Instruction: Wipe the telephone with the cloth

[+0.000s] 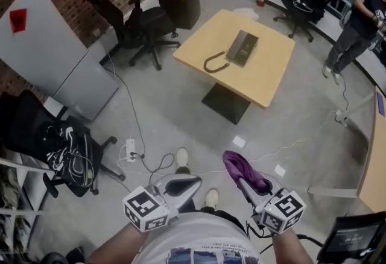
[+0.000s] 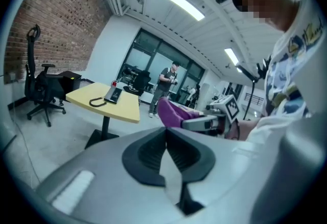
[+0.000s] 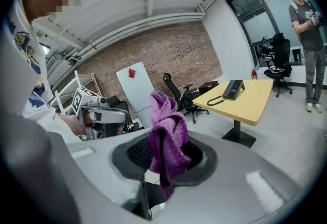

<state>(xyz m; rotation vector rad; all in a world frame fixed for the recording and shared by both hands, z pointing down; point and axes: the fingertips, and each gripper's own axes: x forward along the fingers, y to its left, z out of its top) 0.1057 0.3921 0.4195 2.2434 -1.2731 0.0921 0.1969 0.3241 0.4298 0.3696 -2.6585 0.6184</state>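
Note:
A dark desk telephone (image 1: 242,47) with a curled cord lies on the square yellow table (image 1: 271,82) far ahead in the head view; it also shows small as the telephone (image 2: 113,94) and the telephone (image 3: 233,89) in the two gripper views. My right gripper (image 1: 236,179) is shut on a bunched purple cloth (image 1: 242,169), which sticks out of its jaws as the cloth (image 3: 166,138). My left gripper (image 1: 194,182) is shut and empty, its jaws meeting edge to edge (image 2: 166,142). Both grippers hang close to my body, several steps from the table.
Black office chairs (image 1: 136,22) and a black cabinet (image 1: 181,5) stand beyond the table's left. A power strip with cables (image 1: 131,149) lies on the floor ahead-left. A person (image 1: 357,22) stands at the far right. A grey panel (image 1: 54,55) leans on the brick wall.

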